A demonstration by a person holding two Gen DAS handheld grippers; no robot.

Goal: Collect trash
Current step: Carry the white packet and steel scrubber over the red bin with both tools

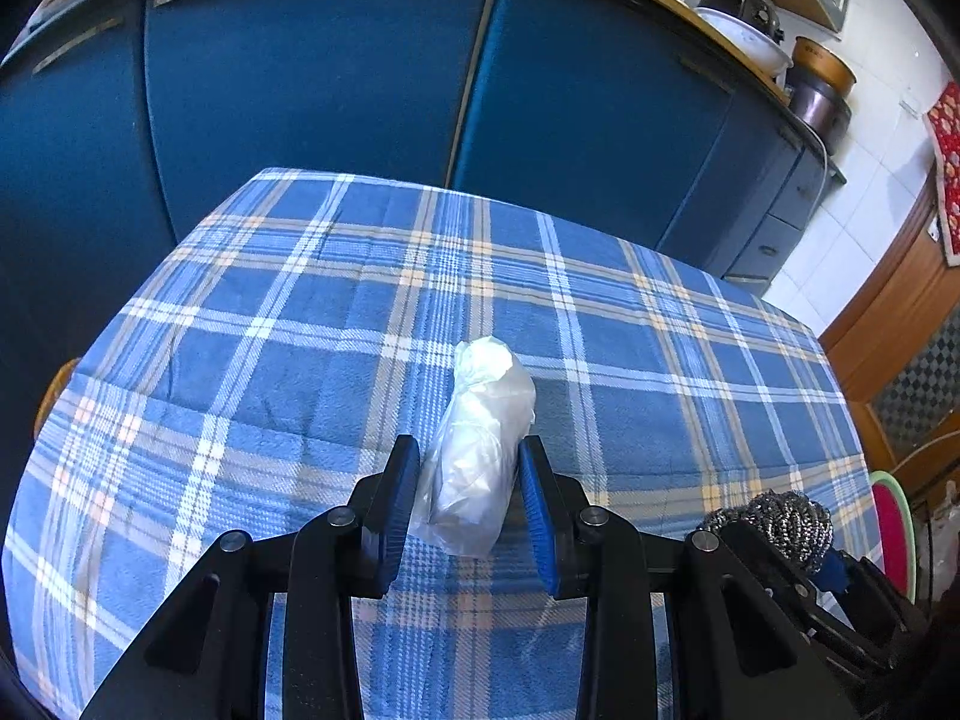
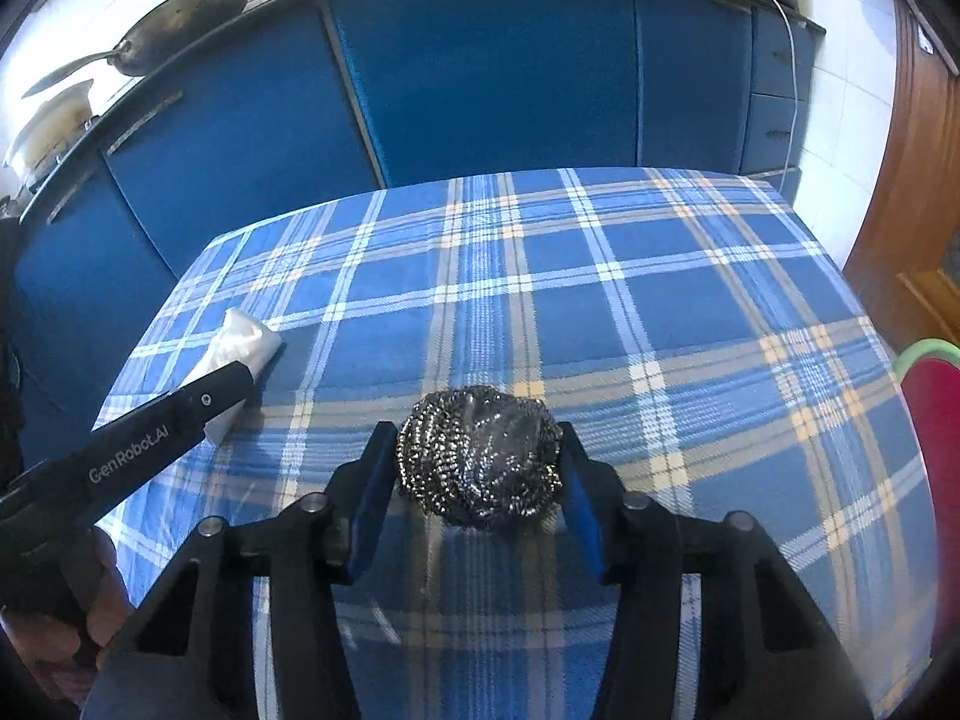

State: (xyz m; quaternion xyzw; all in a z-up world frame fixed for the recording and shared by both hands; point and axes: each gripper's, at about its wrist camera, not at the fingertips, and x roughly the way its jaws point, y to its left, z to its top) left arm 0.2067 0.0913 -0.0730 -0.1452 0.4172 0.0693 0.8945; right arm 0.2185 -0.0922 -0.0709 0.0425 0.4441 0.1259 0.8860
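Note:
A crumpled white plastic bag [image 1: 480,450] lies on the blue plaid tablecloth [image 1: 300,330] between the blue pads of my left gripper [image 1: 469,450], which is shut on it. The bag also shows in the right wrist view [image 2: 240,345], partly behind the left gripper's black body [image 2: 144,438]. A steel wool scourer [image 2: 480,456] sits between the pads of my right gripper [image 2: 474,438], which is shut on it. The scourer also shows at the lower right of the left wrist view [image 1: 774,525].
Blue cabinet doors [image 1: 312,90] stand behind the table. Pots [image 1: 816,90] and a wok [image 2: 180,12] sit on the counter above. A red and green round thing [image 2: 930,420] is at the table's right edge. A wooden door [image 1: 900,300] is at the right.

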